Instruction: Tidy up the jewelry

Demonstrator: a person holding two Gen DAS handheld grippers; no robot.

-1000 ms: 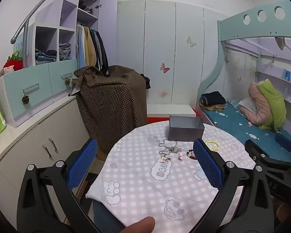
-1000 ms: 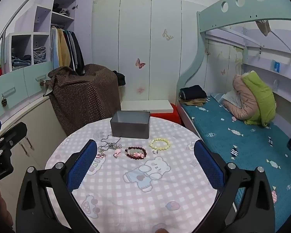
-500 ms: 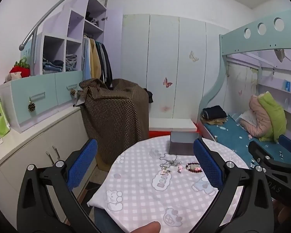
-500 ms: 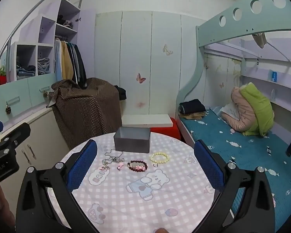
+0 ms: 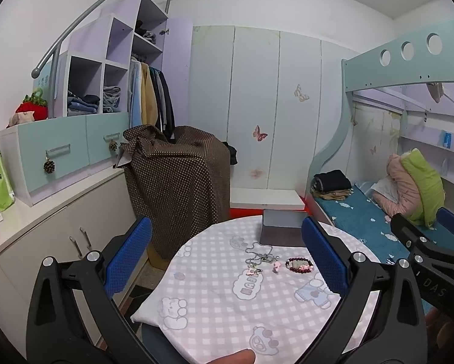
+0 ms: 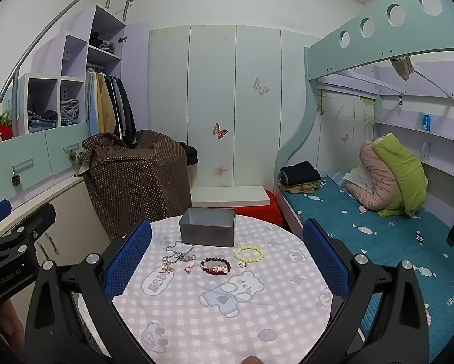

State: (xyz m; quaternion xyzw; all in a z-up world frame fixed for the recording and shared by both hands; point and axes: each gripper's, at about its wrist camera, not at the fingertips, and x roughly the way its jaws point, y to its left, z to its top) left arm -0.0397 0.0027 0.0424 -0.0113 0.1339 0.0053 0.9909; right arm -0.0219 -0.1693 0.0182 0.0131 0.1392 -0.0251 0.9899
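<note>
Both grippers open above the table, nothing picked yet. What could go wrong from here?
1. The silver chain necklace lies tangled beside small pink charms; a pinch may drag several pieces.
2. The yellow bead bracelet and dark bead bracelet lie flat on the loose tablecloth; fingers may snag the fabric.
3. The grey box looks light; a bump might shift it.

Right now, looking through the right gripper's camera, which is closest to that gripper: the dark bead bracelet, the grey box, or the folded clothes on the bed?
1. Dark bead bracelet, on the tablecloth in front of the right gripper.
2. Grey box, open, behind it at the table's far edge.
3. Folded clothes, off to the right on the bed, beyond the table.
</note>
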